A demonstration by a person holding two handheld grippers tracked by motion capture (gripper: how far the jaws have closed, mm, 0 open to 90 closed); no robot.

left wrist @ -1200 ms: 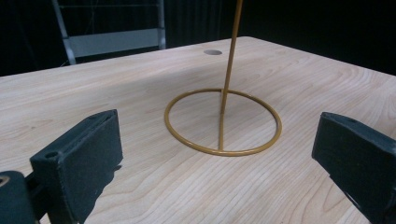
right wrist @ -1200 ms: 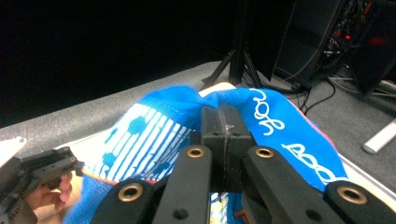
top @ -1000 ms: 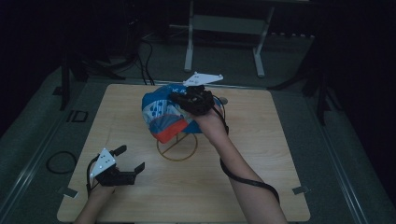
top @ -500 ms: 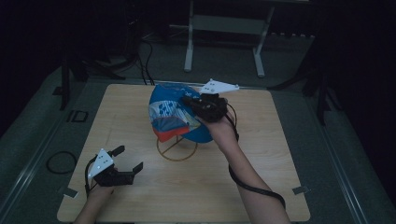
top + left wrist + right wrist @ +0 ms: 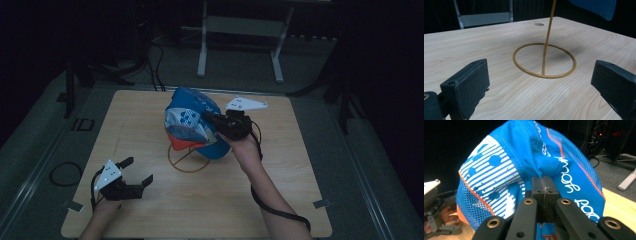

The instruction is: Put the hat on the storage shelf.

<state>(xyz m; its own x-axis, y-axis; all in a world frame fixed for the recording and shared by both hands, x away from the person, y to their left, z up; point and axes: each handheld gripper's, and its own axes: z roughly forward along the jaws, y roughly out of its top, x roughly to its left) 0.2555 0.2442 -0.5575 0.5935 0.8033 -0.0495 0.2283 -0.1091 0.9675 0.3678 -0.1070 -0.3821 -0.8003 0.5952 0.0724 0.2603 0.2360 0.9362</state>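
Note:
A blue cap [image 5: 192,122] with white stripes, mesh sides and an orange underside hangs above a gold wire stand [image 5: 189,156] at the table's middle. My right gripper [image 5: 210,118] is shut on a fold of the cap's cloth [image 5: 534,167]; its jaws press together in the right gripper view. The stand's ring base [image 5: 544,61] and upright rod lie on the wood ahead of my left gripper [image 5: 134,172], which rests open near the table's front left with nothing between its jaws. A corner of the cap [image 5: 594,6] shows at the top of the left gripper view.
The light wooden table [image 5: 300,170] has bare wood on the right and front. Dark floor, cables [image 5: 62,172] and a metal frame [image 5: 240,30] lie beyond the table's edges.
My right gripper has carried the cap to the right and slightly nearer, over the stand. The left gripper has stayed in place, open.

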